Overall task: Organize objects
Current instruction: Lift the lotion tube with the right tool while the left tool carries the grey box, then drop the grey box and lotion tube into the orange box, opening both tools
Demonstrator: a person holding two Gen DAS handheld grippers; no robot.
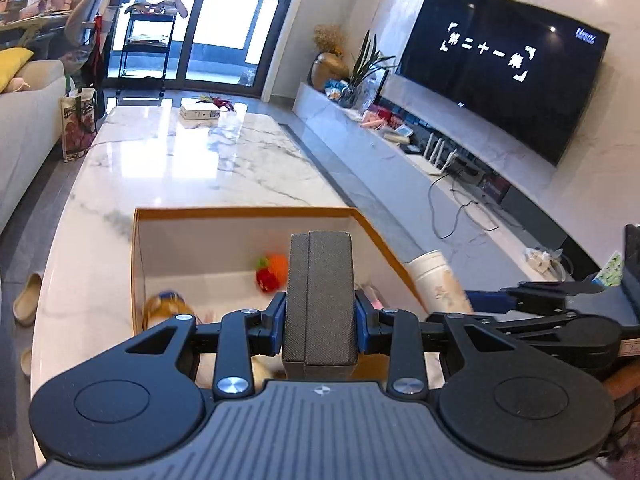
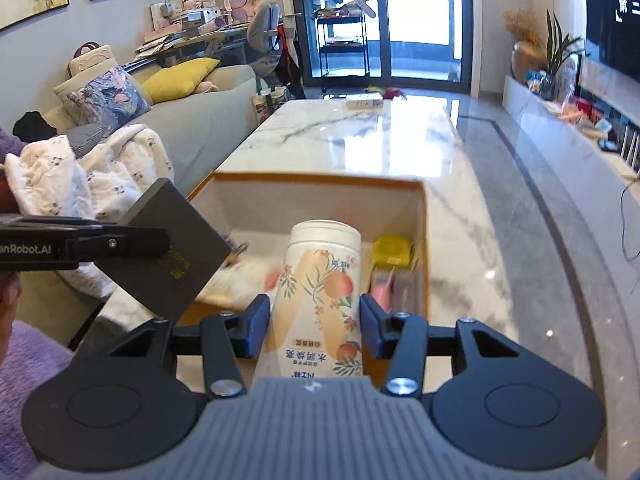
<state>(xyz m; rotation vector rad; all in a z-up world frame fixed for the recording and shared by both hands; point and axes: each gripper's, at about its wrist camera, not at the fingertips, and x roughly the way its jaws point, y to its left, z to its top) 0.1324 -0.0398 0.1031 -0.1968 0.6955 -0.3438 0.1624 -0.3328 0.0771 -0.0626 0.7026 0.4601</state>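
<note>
Left tongs [image 1: 320, 312] — clenched on a dark grey box [image 1: 320, 300], gripped across its narrow sides by the blue pads and held with its long axis pointing away from the camera, tilted downward toward the open carton [image 1: 248, 213]. In the right wrist view the same grey box [image 2: 172, 248] appears at 9 o'clock, canted corner-down over the carton's near-left corner, with the left tongs reaching in level from the frame edge.

Right tongs [image 2: 316, 328] — clenched on a white canister [image 2: 320, 300] printed with peaches, which lies along the fingers, its rounded white end pointing ahead and angled down over the carton [image 2: 320, 179]. In the left wrist view that canister [image 1: 436, 280] shows at 3 o'clock of the grey box, just outside the carton's right wall.

Both tools point forward and downward, side by side above the near end of the carton, which stands on the marble counter [image 1: 192, 160].

Carton contents, partly blurred: a red-and-orange toy [image 1: 274, 272] at 12 o'clock of the left tongs, a brownish jar [image 1: 166, 308] at 9 o'clock in the near-left corner; from the right wrist, a yellow item [image 2: 392, 250] at 2 o'clock of the canister and a pink item [image 2: 382, 286] beside the right pad.

A purple sleeve [image 2: 28, 360] fills the lower-left edge.
</note>
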